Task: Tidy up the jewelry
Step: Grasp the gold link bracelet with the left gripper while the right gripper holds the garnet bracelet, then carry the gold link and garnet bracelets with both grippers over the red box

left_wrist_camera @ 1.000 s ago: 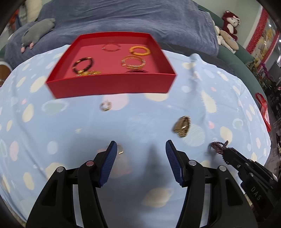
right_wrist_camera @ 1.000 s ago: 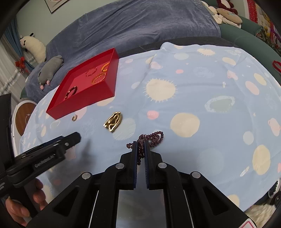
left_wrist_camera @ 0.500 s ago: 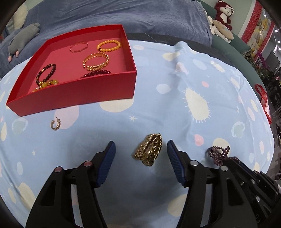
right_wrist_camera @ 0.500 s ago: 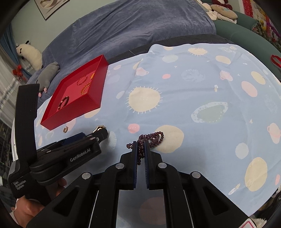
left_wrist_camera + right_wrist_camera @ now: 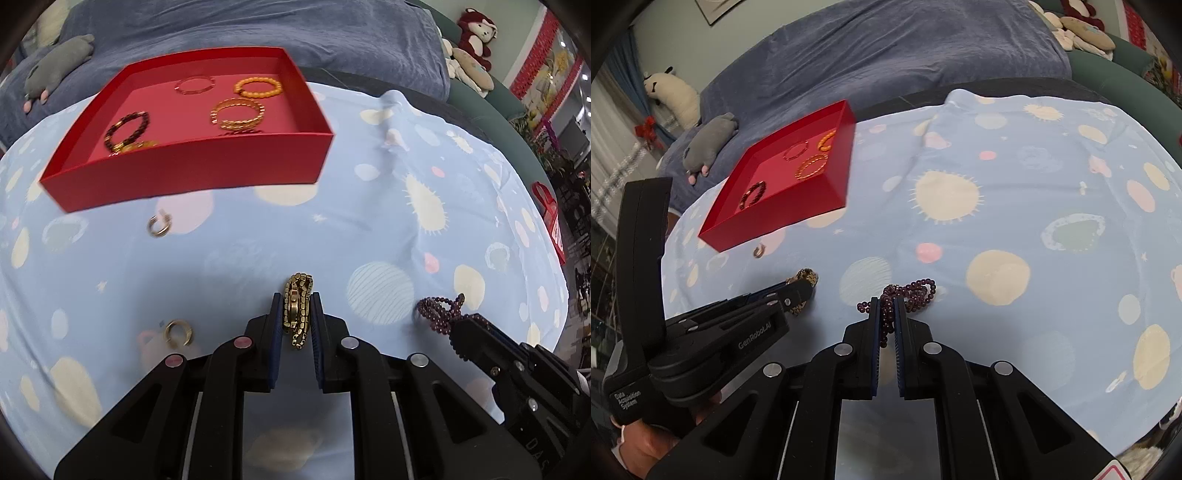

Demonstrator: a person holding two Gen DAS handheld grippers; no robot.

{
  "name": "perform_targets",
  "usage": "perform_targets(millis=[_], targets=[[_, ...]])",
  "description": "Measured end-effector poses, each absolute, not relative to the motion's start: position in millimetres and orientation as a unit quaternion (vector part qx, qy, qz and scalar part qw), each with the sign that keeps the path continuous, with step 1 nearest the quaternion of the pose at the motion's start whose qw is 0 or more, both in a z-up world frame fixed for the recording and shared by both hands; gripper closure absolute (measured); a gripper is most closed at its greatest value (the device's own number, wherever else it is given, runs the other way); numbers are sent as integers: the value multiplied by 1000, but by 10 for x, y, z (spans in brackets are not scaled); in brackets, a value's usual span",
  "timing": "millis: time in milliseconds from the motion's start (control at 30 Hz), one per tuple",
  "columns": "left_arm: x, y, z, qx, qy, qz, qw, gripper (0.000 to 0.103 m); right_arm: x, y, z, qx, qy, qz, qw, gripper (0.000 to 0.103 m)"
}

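Observation:
A gold chain bracelet [image 5: 298, 309] stands pinched between the blue pads of my left gripper [image 5: 297, 301], whose jaws are closing on it just above the cloth. From the right wrist view the same gold bracelet [image 5: 808, 277] pokes out past the left gripper [image 5: 799, 291]. My right gripper [image 5: 886, 306] is shut on a dark purple bead bracelet [image 5: 911, 290], which also shows low at the right in the left wrist view, bead bracelet [image 5: 439, 310]. The red box [image 5: 192, 173] at the far left holds several bracelets, and the red box [image 5: 783, 210] is plain from the right wrist too.
Two small gold ear hoops lie on the blue spotted cloth [image 5: 369, 229]: one hoop [image 5: 159, 224] near the box front, another hoop [image 5: 178, 333] left of my left fingers. A blue-covered sofa [image 5: 886, 62] with plush toys stands behind the table. A hand [image 5: 639, 446] holds the left gripper.
The left gripper's jaws have come together on the gold chain bracelet that lay between them half a second ago. The right gripper keeps its hold on the purple beads.

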State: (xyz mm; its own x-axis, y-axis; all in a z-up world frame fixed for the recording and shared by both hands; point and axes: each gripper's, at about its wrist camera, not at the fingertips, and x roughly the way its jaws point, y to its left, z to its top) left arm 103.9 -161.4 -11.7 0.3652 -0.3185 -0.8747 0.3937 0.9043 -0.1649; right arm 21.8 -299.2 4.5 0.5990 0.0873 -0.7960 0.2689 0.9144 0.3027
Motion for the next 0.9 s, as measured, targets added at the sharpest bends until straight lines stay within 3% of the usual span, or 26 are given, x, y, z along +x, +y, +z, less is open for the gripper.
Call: perform_targets(millis=[900], targets=[[1092,-477,229,-33,508,-165,845,89,622,-2112,327,169,436,18,884,96]])
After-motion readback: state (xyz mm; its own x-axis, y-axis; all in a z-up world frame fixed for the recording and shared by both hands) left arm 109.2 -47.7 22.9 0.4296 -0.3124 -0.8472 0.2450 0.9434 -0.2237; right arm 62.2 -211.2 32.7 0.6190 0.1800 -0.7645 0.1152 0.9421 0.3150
